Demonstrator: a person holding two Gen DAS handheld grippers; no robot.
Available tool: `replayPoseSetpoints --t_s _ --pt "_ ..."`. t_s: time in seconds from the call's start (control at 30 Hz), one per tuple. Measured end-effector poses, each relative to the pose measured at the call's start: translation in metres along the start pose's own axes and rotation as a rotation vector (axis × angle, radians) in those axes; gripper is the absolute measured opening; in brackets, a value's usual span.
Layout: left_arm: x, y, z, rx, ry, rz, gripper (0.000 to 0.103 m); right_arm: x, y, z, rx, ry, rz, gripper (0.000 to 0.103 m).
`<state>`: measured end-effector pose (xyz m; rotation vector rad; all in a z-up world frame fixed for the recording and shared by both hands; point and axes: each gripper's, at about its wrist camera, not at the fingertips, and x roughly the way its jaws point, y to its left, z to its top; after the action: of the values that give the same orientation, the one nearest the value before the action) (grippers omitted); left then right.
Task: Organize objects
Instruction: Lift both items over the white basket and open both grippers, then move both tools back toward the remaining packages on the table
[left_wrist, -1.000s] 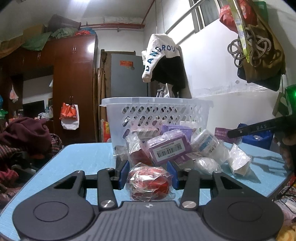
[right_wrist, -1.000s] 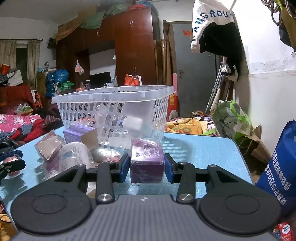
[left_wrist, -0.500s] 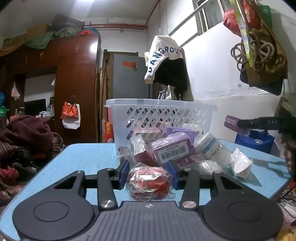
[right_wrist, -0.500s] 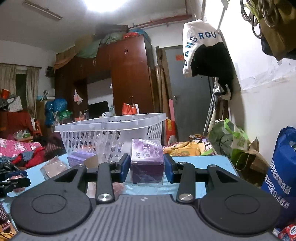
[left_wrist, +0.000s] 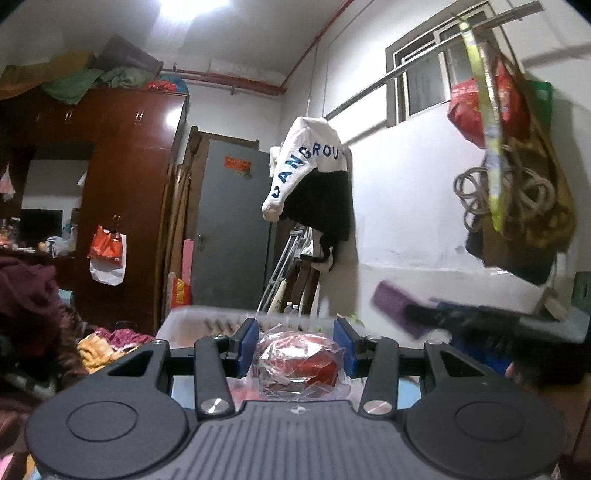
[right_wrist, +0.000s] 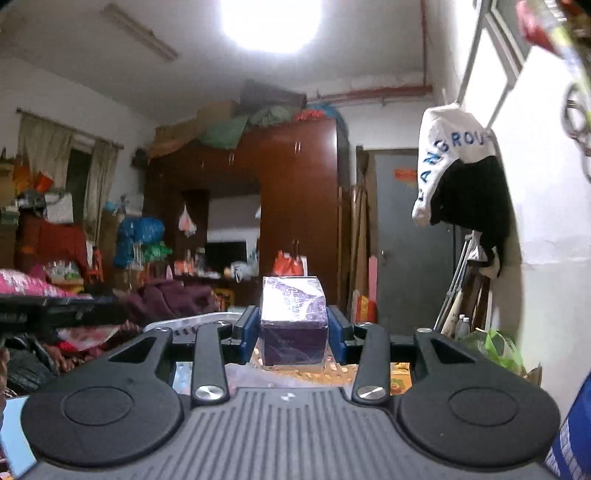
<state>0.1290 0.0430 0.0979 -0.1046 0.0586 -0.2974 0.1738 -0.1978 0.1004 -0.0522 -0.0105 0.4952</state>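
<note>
My left gripper (left_wrist: 297, 345) is shut on a red item wrapped in clear plastic (left_wrist: 297, 363), held level above the white perforated basket (left_wrist: 207, 317), whose rim shows just behind the fingers. My right gripper (right_wrist: 293, 338) is shut on a purple box (right_wrist: 293, 321) in shiny wrap, also lifted over the basket rim (right_wrist: 192, 322). In the left wrist view the right gripper (left_wrist: 406, 315) comes in blurred from the right with the purple box (left_wrist: 391, 304) at its tip. The left gripper's dark body (right_wrist: 55, 308) crosses the left edge of the right wrist view.
A wall with a hanging white and black jacket (left_wrist: 314, 177) and bags (left_wrist: 517, 206) stands to the right. A dark wooden wardrobe (left_wrist: 122, 192) and grey door (left_wrist: 229, 229) are behind the basket. A blue bag (right_wrist: 572, 435) sits low right; piled clothes (left_wrist: 26, 302) lie left.
Both grippers have risen with their loads from table level to above the basket rim. The pile of packets on the blue table has dropped out of sight.
</note>
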Motion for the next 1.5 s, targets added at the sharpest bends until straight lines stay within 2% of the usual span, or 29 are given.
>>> replayPoseSetpoints --t_s 0.13,0.23,0.27,0.3,0.33,0.37,0.4,0.43,0.47,0.5,0.6,0.63,0.7,0.77,0.8,0.87,0.93,1.0,1.07,1.13,1.2,1.27,1.37,1.5 --pt "0.063 0.008 0.026 -0.034 0.084 0.027 0.049 0.045 -0.005 0.012 -0.005 0.092 -0.023 0.043" --pt "0.1 0.014 0.026 -0.044 0.142 0.057 0.049 0.059 -0.008 0.01 -0.006 0.12 -0.047 0.043" --pt "0.11 0.015 0.024 -0.035 0.16 0.083 0.052 0.062 -0.009 0.009 -0.007 0.134 -0.052 0.043" --pt "0.119 0.016 0.021 -0.029 0.19 0.096 0.063 0.064 -0.011 0.007 -0.004 0.149 -0.047 0.045" --pt "0.124 0.017 0.018 -0.023 0.216 0.096 0.069 0.065 -0.014 0.004 0.004 0.17 -0.043 0.051" --pt "0.124 0.016 0.015 -0.012 0.226 0.095 0.077 0.063 -0.015 0.003 0.012 0.184 -0.04 0.069" --pt "0.12 0.016 0.013 0.0 0.223 0.103 0.077 0.058 -0.015 0.003 0.016 0.17 -0.047 0.081" --pt "0.11 0.014 0.011 0.002 0.198 0.109 0.077 0.047 -0.013 0.003 0.018 0.138 -0.067 0.101" --pt "0.099 0.013 0.011 -0.004 0.167 0.097 0.079 0.033 -0.011 0.002 0.021 0.107 -0.086 0.103" --pt "0.085 0.011 0.011 -0.015 0.138 0.068 0.086 0.023 -0.011 0.002 0.028 0.087 -0.08 0.103" --pt "0.035 0.006 -0.001 -0.013 0.112 0.006 0.093 -0.013 -0.016 -0.011 0.124 0.119 -0.029 0.103" --pt "0.017 0.005 -0.011 0.017 0.114 0.012 0.094 -0.026 -0.018 -0.02 0.145 0.138 0.0 0.103" --pt "-0.011 0.004 -0.032 0.076 0.133 0.073 0.095 -0.052 -0.018 -0.047 0.134 0.202 0.073 0.103" --pt "-0.03 0.013 -0.053 0.076 0.156 0.135 0.095 -0.077 -0.016 -0.076 0.132 0.233 0.079 0.103" --pt "-0.031 0.021 -0.059 0.045 0.199 0.147 0.095 -0.086 -0.016 -0.088 0.143 0.238 0.072 0.103" --pt "-0.032 0.041 -0.07 -0.048 0.28 0.124 0.094 -0.097 -0.012 -0.107 0.159 0.244 0.091 0.101" --pt "-0.029 0.051 -0.076 -0.061 0.304 0.119 0.094 -0.1 -0.006 -0.116 0.15 0.24 0.114 0.1" --pt "-0.019 0.053 -0.077 -0.062 0.321 0.169 0.094 -0.093 0.006 -0.12 0.098 0.255 0.107 0.099" --pt "-0.007 0.057 -0.08 -0.075 0.352 0.171 0.093 -0.083 0.015 -0.12 0.057 0.278 0.105 0.093" --pt "0.002 0.059 -0.078 -0.104 0.377 0.168 0.093 -0.08 0.021 -0.12 0.056 0.298 0.123 0.09" --pt "0.008 0.06 -0.075 -0.096 0.389 0.19 0.093 -0.078 0.025 -0.117 0.046 0.305 0.108 0.088" --pt "0.012 0.06 -0.076 -0.08 0.399 0.213 0.093 -0.078 0.03 -0.117 0.012 0.317 0.081 0.073" --pt "0.011 0.066 -0.079 -0.116 0.387 0.214 0.093 -0.079 0.028 -0.12 0.023 0.332 0.084 0.057" --pt "-0.002 0.067 -0.081 -0.111 0.344 0.249 0.092 -0.084 0.019 -0.121 0.048 0.331 0.08 0.051"
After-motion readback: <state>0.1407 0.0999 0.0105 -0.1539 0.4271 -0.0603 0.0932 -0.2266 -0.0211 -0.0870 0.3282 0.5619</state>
